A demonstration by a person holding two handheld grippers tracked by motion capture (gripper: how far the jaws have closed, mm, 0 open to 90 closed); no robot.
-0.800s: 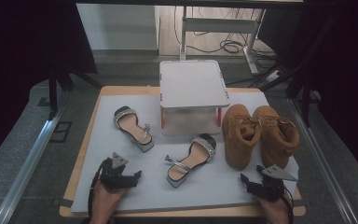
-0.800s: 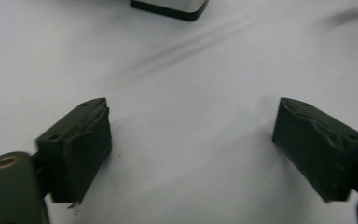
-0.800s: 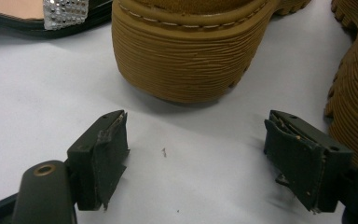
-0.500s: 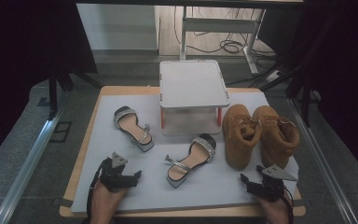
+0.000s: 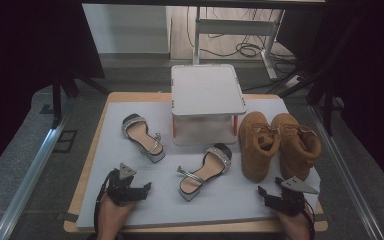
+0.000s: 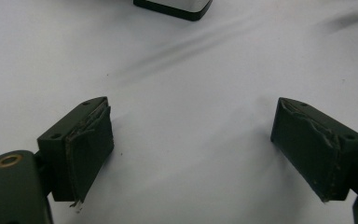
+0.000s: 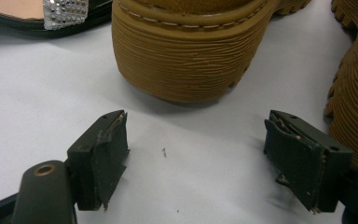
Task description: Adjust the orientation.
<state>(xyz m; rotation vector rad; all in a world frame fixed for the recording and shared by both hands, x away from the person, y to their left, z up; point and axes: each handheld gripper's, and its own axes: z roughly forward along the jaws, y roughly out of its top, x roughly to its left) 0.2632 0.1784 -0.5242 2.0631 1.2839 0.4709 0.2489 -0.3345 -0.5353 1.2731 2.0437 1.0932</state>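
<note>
Nearest thing to my right tongs (image 5: 269, 195): the left tan boot (image 5: 258, 144), toe toward me, standing on the white bench (image 5: 130, 210) just beyond the tips. In the right gripper view its ribbed sole (image 7: 186, 60) rises directly ahead of my jaws, apart from them, not touched. Right tongs released, jaws spread, bare bench between them.

The second tan boot (image 5: 297, 145) stands right beside the first, on its right; its sole edge (image 7: 354, 102) shows close by my right jaw.

Left of the boots lies a silver-strapped sandal (image 5: 205, 171), toe strap toward the back, near the first boot. Its glittering strap (image 7: 65, 8) shows at the top left of the right gripper view.

My left tongs (image 5: 140, 189) rest low at the near left of the bench, released, jaws wide, nothing between them. The left gripper view has a dark-edged sandal part (image 6: 173, 6) ahead at its top edge, well apart.

The other sandal (image 5: 143, 137) lies farther back on the left. A white two-level stand (image 5: 207, 90) sits at the rear centre, behind the sandals and boots.
</note>
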